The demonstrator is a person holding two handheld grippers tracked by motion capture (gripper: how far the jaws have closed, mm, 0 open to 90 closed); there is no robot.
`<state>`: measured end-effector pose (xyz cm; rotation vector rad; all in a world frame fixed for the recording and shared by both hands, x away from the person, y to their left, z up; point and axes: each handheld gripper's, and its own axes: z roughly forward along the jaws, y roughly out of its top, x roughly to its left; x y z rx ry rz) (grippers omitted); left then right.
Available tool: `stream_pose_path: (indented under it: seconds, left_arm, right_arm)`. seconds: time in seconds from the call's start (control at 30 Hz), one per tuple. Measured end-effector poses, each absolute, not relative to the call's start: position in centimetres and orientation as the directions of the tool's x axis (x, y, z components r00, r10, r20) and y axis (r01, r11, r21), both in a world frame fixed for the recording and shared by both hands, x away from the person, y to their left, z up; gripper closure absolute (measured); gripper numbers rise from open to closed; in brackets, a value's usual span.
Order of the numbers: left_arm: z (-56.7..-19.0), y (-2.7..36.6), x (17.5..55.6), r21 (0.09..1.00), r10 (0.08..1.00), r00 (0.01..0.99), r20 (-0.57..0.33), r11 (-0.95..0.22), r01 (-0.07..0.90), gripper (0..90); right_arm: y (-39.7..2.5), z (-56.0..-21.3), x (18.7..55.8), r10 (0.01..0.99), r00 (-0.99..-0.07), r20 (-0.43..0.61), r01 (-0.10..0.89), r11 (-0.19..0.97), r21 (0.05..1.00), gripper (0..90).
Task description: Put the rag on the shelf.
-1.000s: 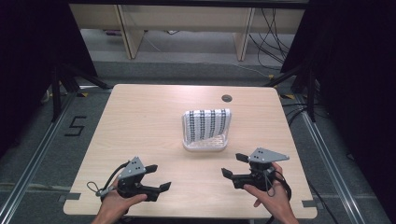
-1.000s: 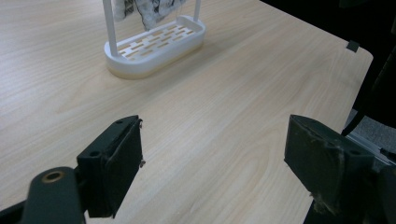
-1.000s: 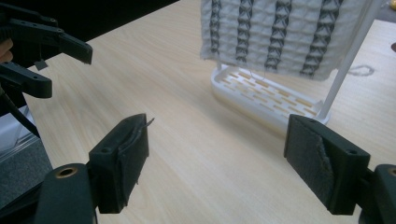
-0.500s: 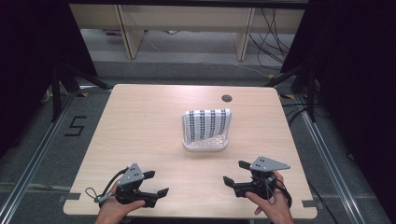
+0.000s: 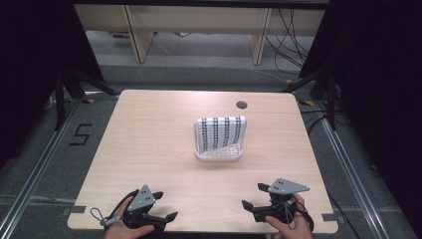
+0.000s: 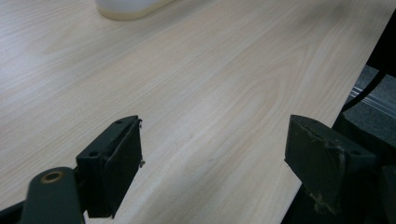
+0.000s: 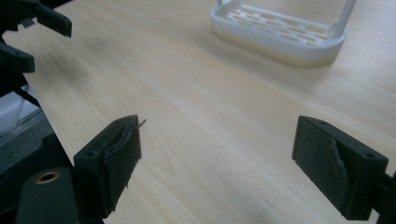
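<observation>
High view first: a white slotted rack (image 5: 219, 153) sits near the middle of the light wooden table (image 5: 149, 129), with a black-and-white patterned cloth (image 5: 219, 132) draped over its upright back and hanging down toward its base. A small dark round hole (image 5: 242, 104) lies in the tabletop beyond the rack, toward the far edge. Well short of the rack, at the table's near edge, the left gripper (image 5: 166, 206) is held in a hand (image 5: 124, 230) to the rack's near left, and the right gripper (image 5: 253, 195) is held in a hand (image 5: 286, 226) to its near right; each carries a grey three-cornered plate on top, and both have their jaws spread wide with nothing between them. Left gripper view: the two black jaws stand far apart over bare wood, gripping nothing, and the rack's pale base (image 6: 128, 7) shows at the top edge, well ahead of the jaws; the table's edge runs just past the jaw on the right of this view. Right gripper view: its jaws are likewise wide apart and empty above the tabletop, the rack's slotted white base (image 7: 280, 32) lies ahead and apart from them, and the left gripper (image 7: 39, 21) appears dark at the upper left corner, far to the side of the rack.
</observation>
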<state>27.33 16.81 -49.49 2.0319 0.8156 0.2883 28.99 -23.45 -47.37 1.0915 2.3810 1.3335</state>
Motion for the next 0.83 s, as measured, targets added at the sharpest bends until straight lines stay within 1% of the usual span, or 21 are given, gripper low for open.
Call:
stream_pose_path:
  seconds: [0.03,0.07,0.1,0.17,0.23,0.27,0.3,0.37,0.53,0.57,0.6,0.63,0.67,0.7,0.73,0.77,0.83]
  left_arm:
    - [-49.47,16.81,27.31,0.811,0.646,0.754,-0.117,-0.376,0.448,18.3]
    - [-49.54,16.82,27.31,0.811,0.649,0.752,-0.113,-0.377,0.447,18.3]
    - [-49.61,16.89,27.35,0.807,0.645,0.757,-0.105,-0.39,0.444,18.3]
    - [-49.78,16.68,27.24,0.816,0.646,0.754,-0.116,-0.371,0.443,18.2]
    - [-49.77,16.77,27.32,0.806,0.641,0.761,-0.105,-0.394,0.443,18.3]
    - [-49.9,16.59,27.3,0.815,0.642,0.757,-0.122,-0.371,0.446,18.2]
    - [-49.91,16.59,27.28,0.813,0.645,0.755,-0.12,-0.372,0.447,18.3]
    - [-49.91,16.71,27.34,0.808,0.64,0.76,-0.118,-0.383,0.448,18.3]
    - [-49.9,16.77,27.42,0.812,0.648,0.753,-0.118,-0.373,0.448,18.3]
    - [-49.93,16.76,27.4,0.811,0.652,0.748,-0.123,-0.368,0.454,18.3]
    - [-49.89,16.9,27.46,0.805,0.645,0.756,-0.11,-0.388,0.448,18.2]
    - [-49.9,17.0,27.59,0.799,0.646,0.757,-0.099,-0.402,0.447,18.3]
    - [-49.86,17.0,27.57,0.798,0.645,0.758,-0.1,-0.403,0.448,18.3]
    - [-49.93,16.86,27.51,0.806,0.646,0.754,-0.12,-0.38,0.454,18.3]
    - [-49.95,16.86,27.53,0.806,0.648,0.752,-0.121,-0.377,0.455,18.3]
    - [-49.97,16.84,27.54,0.808,0.65,0.75,-0.123,-0.374,0.456,18.3]
    - [-50.05,16.84,27.61,0.812,0.651,0.749,-0.121,-0.37,0.452,18.3]
  right_arm:
    - [-23.37,-47.49,28.61,0.694,-0.694,0.188,0.532,0.32,0.784,16.6]
    - [-23.42,-47.74,28.69,0.688,-0.704,0.177,0.518,0.327,0.79,16.6]
    - [-23.38,-47.86,28.45,0.696,-0.697,0.173,0.526,0.332,0.783,16.6]
    - [-23.46,-48.18,28.44,0.686,-0.709,0.161,0.519,0.354,0.778,16.6]
    - [-23.54,-48.16,28.28,0.697,-0.7,0.156,0.528,0.357,0.771,16.6]
    - [-23.53,-48.17,28.23,0.697,-0.7,0.159,0.528,0.354,0.771,16.6]
    - [-23.64,-48.22,28.38,0.691,-0.709,0.139,0.507,0.363,0.782,16.6]
    - [-23.59,-48.25,28.34,0.691,-0.705,0.158,0.523,0.355,0.775,16.6]
    - [-23.51,-48.42,28.5,0.677,-0.719,0.157,0.514,0.366,0.776,16.6]
    - [-23.49,-48.4,28.45,0.685,-0.715,0.138,0.504,0.369,0.781,16.7]
    - [-23.55,-48.35,28.42,0.695,-0.709,0.121,0.499,0.372,0.782,16.7]
    - [-23.48,-48.43,28.45,0.686,-0.713,0.141,0.505,0.364,0.783,16.7]
    - [-23.51,-48.39,28.46,0.685,-0.716,0.139,0.507,0.371,0.778,16.8]
    - [-23.52,-48.39,28.46,0.685,-0.715,0.14,0.507,0.37,0.778,16.8]
    - [-23.51,-48.39,28.38,0.694,-0.705,0.146,0.517,0.361,0.776,16.8]
    - [-23.57,-48.41,28.49,0.69,-0.711,0.133,0.505,0.37,0.78,16.9]
    - [-23.58,-48.42,28.56,0.676,-0.72,0.156,0.517,0.372,0.771,17.0]
